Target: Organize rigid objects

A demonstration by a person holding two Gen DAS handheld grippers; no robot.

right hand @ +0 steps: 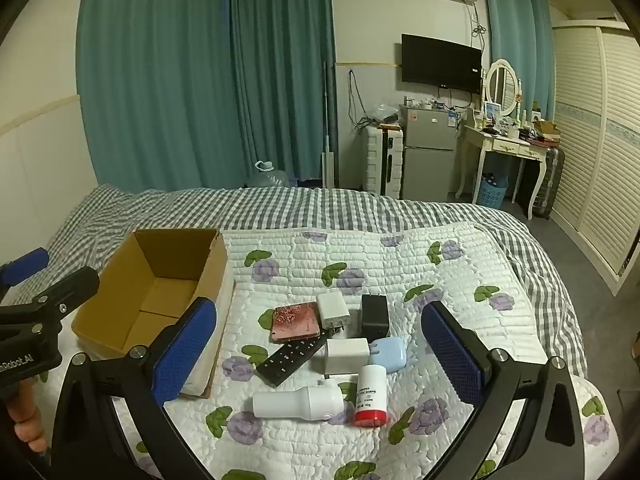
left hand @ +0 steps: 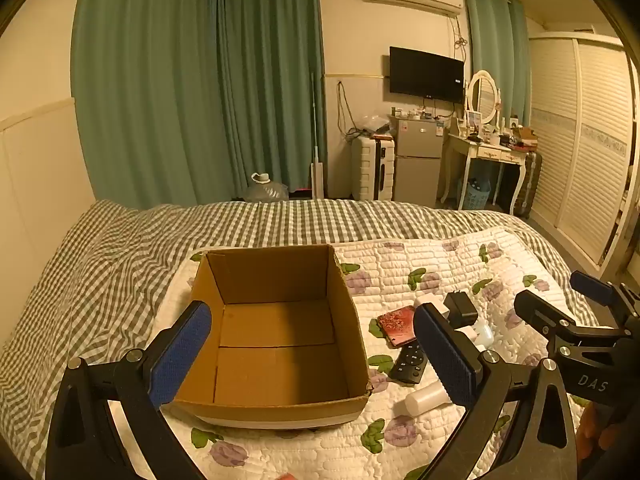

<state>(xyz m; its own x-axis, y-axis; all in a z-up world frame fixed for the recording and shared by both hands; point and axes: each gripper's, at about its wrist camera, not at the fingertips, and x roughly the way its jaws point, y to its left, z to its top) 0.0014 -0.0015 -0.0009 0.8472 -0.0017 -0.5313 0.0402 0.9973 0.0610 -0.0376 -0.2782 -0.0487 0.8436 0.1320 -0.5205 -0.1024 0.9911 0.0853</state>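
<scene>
An open, empty cardboard box [left hand: 276,344] sits on the floral quilt; it also shows in the right wrist view [right hand: 160,292]. To its right lies a pile: a black remote [right hand: 292,356], a pink phone [right hand: 296,320], white chargers [right hand: 346,354], a black adapter [right hand: 375,314], a light blue case [right hand: 388,352], a white bottle [right hand: 298,402] lying down and a red-capped tube [right hand: 371,396]. My left gripper [left hand: 316,352] is open over the box. My right gripper [right hand: 320,356] is open above the pile, holding nothing.
The floral quilt [right hand: 400,260] lies on a grey checked bedspread [left hand: 120,248]. Beyond the bed stand green curtains, a small fridge [right hand: 428,152], a suitcase, a dressing table [right hand: 508,148] and a wardrobe at right.
</scene>
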